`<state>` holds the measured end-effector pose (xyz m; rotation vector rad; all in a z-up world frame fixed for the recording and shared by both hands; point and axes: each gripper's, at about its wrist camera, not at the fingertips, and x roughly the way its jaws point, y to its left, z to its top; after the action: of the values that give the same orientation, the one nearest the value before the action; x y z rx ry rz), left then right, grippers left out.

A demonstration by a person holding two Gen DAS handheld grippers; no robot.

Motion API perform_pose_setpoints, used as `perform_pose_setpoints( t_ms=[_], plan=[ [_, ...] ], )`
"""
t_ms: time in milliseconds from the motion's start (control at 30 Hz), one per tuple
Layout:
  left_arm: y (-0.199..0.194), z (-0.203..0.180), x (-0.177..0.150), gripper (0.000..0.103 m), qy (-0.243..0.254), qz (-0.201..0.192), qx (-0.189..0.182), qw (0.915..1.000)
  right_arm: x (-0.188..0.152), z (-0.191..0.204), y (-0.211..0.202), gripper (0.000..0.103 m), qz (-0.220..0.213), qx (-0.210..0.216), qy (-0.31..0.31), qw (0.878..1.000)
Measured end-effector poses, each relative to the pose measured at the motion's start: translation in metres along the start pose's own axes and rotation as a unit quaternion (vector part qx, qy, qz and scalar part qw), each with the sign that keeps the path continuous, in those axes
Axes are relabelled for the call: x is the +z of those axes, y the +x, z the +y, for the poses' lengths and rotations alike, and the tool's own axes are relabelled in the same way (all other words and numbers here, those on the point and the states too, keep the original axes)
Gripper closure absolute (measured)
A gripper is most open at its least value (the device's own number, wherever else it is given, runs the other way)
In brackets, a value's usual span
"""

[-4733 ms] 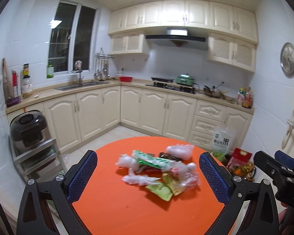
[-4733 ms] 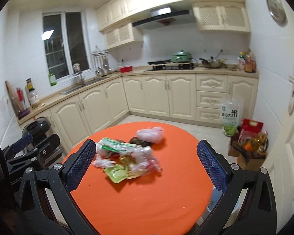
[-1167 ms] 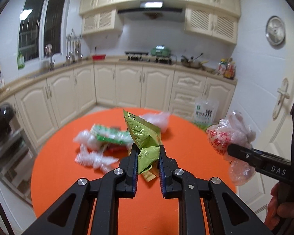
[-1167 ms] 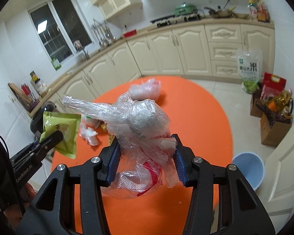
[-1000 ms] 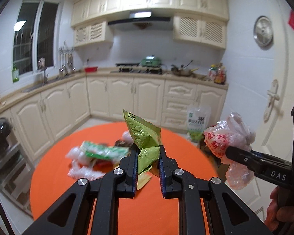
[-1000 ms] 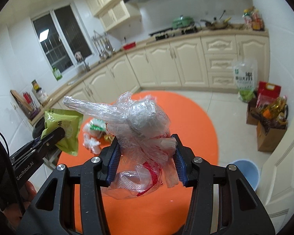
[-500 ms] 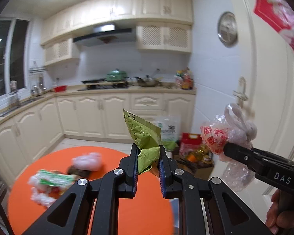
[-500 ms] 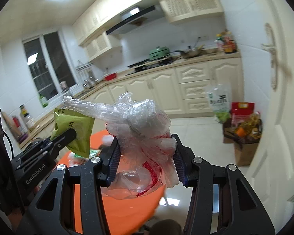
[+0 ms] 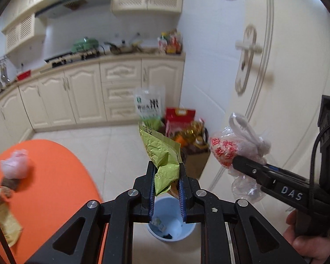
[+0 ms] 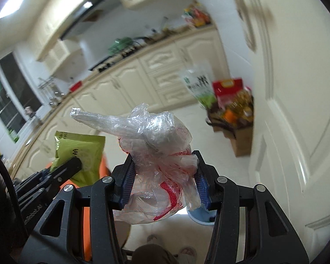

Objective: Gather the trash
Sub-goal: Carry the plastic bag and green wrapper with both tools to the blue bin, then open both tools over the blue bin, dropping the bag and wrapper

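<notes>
Left wrist view: your left gripper [image 9: 166, 184] has its jaws nearly closed, pinching the green wrapper [image 9: 162, 154] directly above the blue bin [image 9: 171, 226], which stands on the floor just off the orange table's [image 9: 44, 176] edge. Bring the wrapper low over the opening before you let go. More trash [image 9: 14, 164] waits near that table edge.

Right wrist view: your right gripper [image 10: 165, 182] has its jaws partly open, clamped on the crumpled plastic bag [image 10: 156, 145]. Only a sliver of the bin shows beyond it; centre over the bin first, since light plastic likely drifts.
</notes>
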<state>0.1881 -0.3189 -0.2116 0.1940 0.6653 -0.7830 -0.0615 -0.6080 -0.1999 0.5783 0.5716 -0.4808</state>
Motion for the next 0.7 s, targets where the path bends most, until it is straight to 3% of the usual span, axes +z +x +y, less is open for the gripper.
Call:
perform_pose_setpoints(
  t_ms=[167,400,633,700],
  plan=[
    [0.077,-0.005,0.017,0.089,-0.002,0.069,-0.009,0.9976,-0.007,-0.047,0.055,0.057,0.049,-0.015,0.038,0.998],
    [0.195,-0.014,0.026,0.089,-0.021,0.172,-0.015,0.9848,-0.028,-0.101,0.129,0.057,0.115,-0.022,0.092,0.989],
    [0.285,-0.021,0.047,0.086,-0.042,0.232,-0.013,0.9717,-0.045,-0.132,0.184,0.056,0.154,-0.023,0.127,0.980],
    [0.302,-0.019,0.054,0.080,-0.042,0.241,-0.012,0.9694,-0.047,-0.136,0.193,0.053,0.157,-0.022,0.130,0.979]
  ],
)
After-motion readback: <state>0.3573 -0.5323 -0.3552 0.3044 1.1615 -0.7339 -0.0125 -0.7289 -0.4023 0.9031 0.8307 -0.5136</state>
